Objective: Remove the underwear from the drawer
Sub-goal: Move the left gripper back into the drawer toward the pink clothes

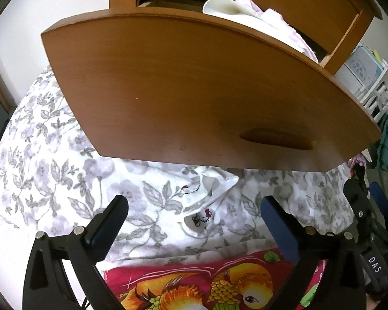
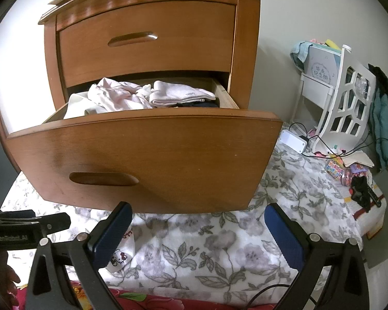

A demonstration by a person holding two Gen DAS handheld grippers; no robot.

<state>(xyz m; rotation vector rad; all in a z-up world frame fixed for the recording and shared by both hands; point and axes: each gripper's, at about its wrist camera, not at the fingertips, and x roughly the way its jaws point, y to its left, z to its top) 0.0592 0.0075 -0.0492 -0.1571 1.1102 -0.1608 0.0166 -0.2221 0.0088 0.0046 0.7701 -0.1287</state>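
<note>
A white pair of underwear [image 1: 204, 206] with a small cartoon cat print lies crumpled on the floral bedspread [image 1: 51, 168], just below the front of the pulled-out lower drawer [image 1: 194, 90]. My left gripper [image 1: 194, 202] hangs over it, open, with its pads off the cloth. In the right wrist view the same underwear [image 2: 122, 253] shows partly behind my right gripper's left finger. My right gripper [image 2: 198, 208] is open and empty in front of the drawer [image 2: 142, 149]. Folded pale clothes [image 2: 121, 95] fill the drawer.
The wooden nightstand [image 2: 147, 38] has its upper drawer closed. A red patterned blanket [image 1: 207, 284] lies at the near edge. To the right stand a white rack [image 2: 344, 103], a white box with cables [image 2: 293, 139] and small clutter [image 2: 336, 168].
</note>
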